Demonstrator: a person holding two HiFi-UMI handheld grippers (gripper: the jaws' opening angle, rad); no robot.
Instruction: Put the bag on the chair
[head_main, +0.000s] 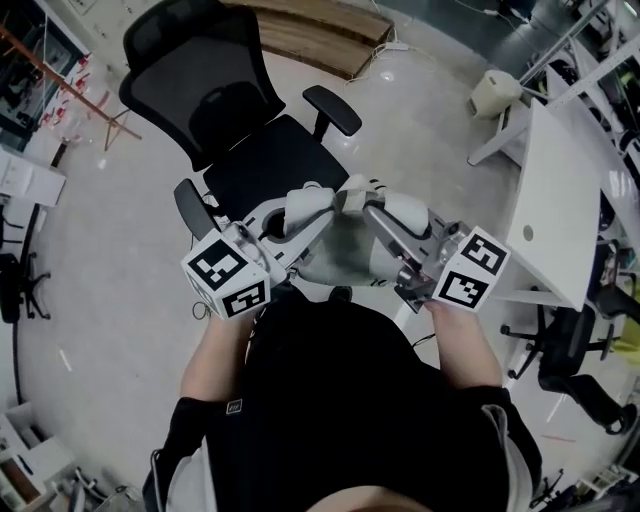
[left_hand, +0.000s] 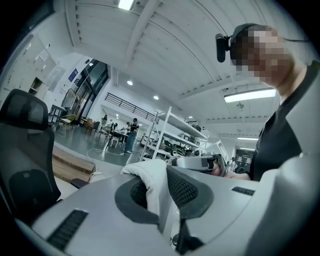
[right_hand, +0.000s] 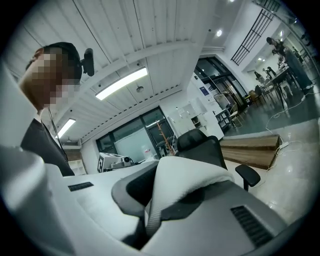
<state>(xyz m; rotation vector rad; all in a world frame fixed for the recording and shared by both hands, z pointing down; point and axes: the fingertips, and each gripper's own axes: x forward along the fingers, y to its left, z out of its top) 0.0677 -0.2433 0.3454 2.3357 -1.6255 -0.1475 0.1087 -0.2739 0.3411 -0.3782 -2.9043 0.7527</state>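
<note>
The left tongs (head_main: 325, 203) are closed on a fold of the white bag (head_main: 338, 258) at its upper edge. The right tongs (head_main: 372, 207) are closed on the fold next to it, so the two sets of tips nearly meet. The bag hangs between them in front of the person, its cloth sagging below the tips. The black chair (head_main: 270, 165) stands at 11 o'clock from the bag, the front edge of its seat just beyond the tips. A white tabletop (head_main: 560, 190) lies at 3 o'clock.
</note>
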